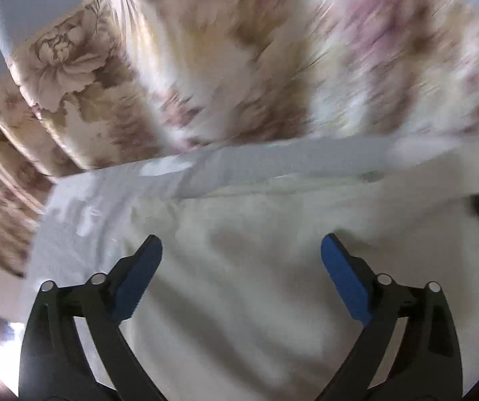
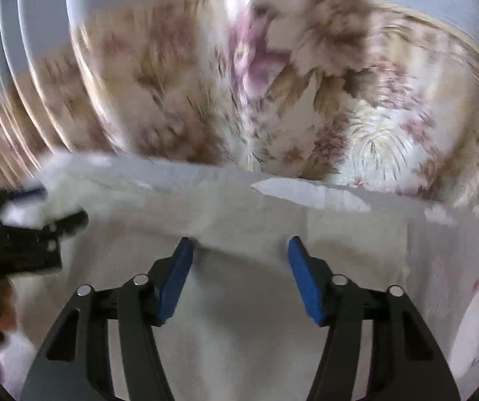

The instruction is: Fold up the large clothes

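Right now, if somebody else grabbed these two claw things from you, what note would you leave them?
Left gripper: open, empty, above the white garment.
Right gripper: open too, nothing between its blue pads.
The garment lies spread on the floral bedspread; its far edge looks turned over into a band.
Done: apparently one fold, though blur makes it uncertain.
Left: regrip the cloth and finish folding.

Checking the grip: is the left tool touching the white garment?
Cannot tell. Left wrist view: left tool open above white garment; blur hides any gap.
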`<control>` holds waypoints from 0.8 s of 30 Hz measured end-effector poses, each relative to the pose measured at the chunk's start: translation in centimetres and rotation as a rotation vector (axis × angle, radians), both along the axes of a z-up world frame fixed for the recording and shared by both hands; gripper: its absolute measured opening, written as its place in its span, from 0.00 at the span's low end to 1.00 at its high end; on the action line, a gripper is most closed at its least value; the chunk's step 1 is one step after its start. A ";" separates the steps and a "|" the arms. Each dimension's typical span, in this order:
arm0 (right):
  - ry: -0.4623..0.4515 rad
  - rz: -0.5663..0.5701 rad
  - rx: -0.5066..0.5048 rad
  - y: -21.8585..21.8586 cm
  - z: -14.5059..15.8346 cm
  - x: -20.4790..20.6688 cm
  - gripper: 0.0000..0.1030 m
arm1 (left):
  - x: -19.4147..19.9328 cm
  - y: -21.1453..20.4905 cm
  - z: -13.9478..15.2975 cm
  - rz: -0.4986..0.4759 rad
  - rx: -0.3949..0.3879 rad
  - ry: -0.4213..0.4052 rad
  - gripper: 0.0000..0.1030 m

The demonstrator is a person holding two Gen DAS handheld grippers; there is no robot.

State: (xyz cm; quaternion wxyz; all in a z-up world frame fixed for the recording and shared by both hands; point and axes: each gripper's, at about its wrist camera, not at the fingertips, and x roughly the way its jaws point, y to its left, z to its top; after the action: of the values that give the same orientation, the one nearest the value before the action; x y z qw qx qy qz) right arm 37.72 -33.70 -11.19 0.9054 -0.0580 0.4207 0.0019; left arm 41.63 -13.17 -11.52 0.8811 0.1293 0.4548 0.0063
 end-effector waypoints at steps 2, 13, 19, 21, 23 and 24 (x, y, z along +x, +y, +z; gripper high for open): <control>0.045 -0.028 0.047 -1.8 -1.3 0.9 0.61 | 1.0 2.5 -2.2 0.040 -0.072 0.050 0.93; -0.108 -0.059 0.293 -6.2 2.9 -7.4 0.64 | -4.9 7.0 2.3 0.043 -0.102 -0.026 0.92; -0.165 0.149 0.095 1.7 1.2 -14.2 0.75 | -12.9 1.7 3.6 -0.140 -0.273 -0.067 0.97; -0.121 0.165 0.006 2.8 0.0 -13.9 0.75 | -13.3 -1.1 1.6 -0.212 -0.304 0.015 0.97; -0.098 0.165 -0.056 2.0 -1.2 -13.6 0.75 | -12.9 -2.1 -0.6 -0.202 -0.207 0.013 0.97; -0.091 0.159 -0.055 0.8 -1.5 -13.6 0.75 | -12.9 -1.8 -1.1 -0.205 -0.198 0.007 0.97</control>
State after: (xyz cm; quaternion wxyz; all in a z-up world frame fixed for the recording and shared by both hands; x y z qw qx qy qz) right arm 24.12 -32.89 -12.73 0.9185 -0.1159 0.3733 0.0596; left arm 28.78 -14.97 -12.57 0.8840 0.0877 0.4406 -0.1290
